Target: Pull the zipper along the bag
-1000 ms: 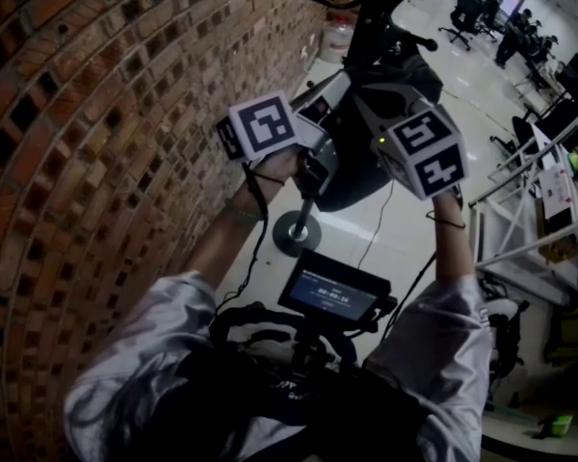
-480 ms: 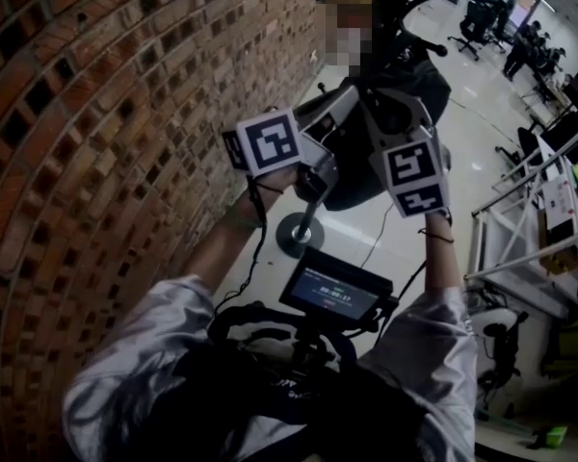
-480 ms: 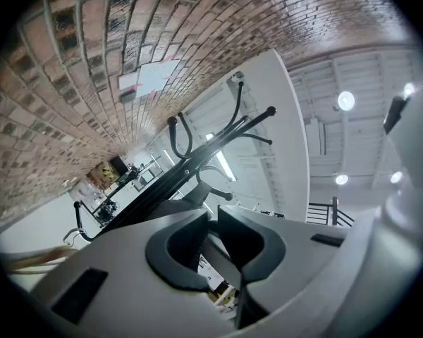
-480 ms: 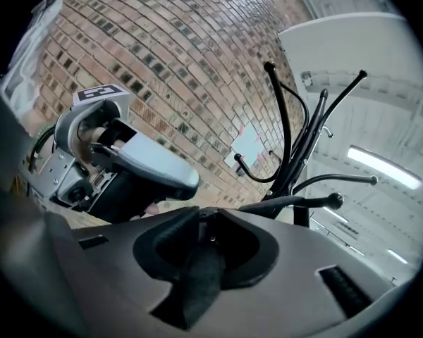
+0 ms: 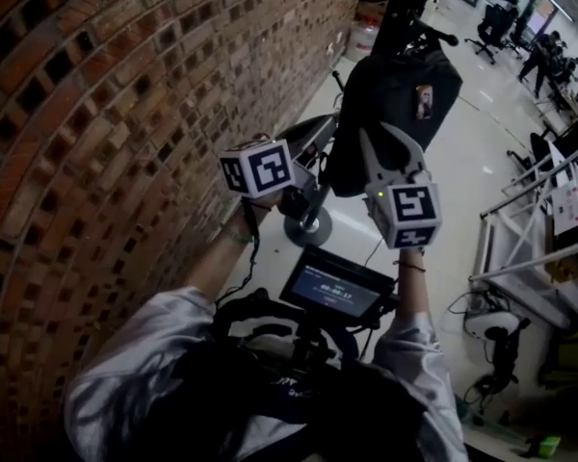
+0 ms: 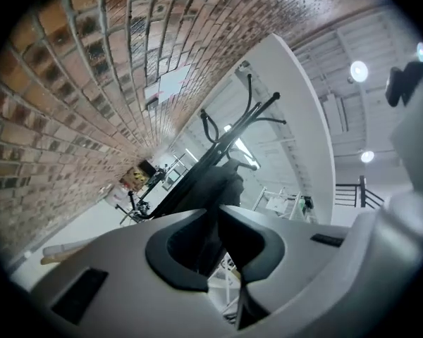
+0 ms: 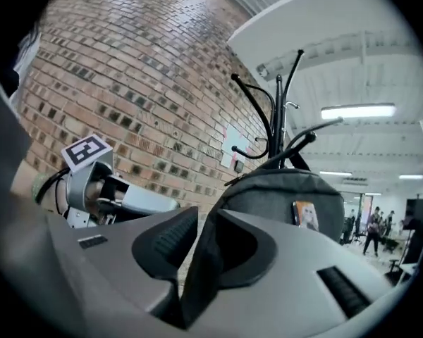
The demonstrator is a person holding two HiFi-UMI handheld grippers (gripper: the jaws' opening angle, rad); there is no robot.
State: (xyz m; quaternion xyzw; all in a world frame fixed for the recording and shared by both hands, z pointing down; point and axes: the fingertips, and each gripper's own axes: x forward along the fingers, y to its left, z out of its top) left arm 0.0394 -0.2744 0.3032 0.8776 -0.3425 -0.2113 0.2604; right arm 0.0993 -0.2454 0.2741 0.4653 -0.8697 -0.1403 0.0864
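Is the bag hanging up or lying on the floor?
Hanging up. The bag hangs from the coat rack beside the brick wall, and its bottom is off the floor.

Colour and pattern notes, as they read on my feeds.
I log the bag (image 5: 395, 114) as charcoal to black with a small orange-yellow patch (image 5: 423, 101). The brick wall (image 5: 96, 114) is red-brown, chequered with dark recesses, the floor (image 5: 443, 200) glossy off-white, the coat stand (image 7: 278, 118) black. The left gripper (image 6: 214, 210) and right gripper (image 7: 208, 211) are pale grey with black pads, their marker cubes (image 5: 405, 215) white with black squares. The right's jaws are opening around a black strip (image 7: 201, 267). The person's sleeve (image 5: 135, 354) is mottled grey-white.
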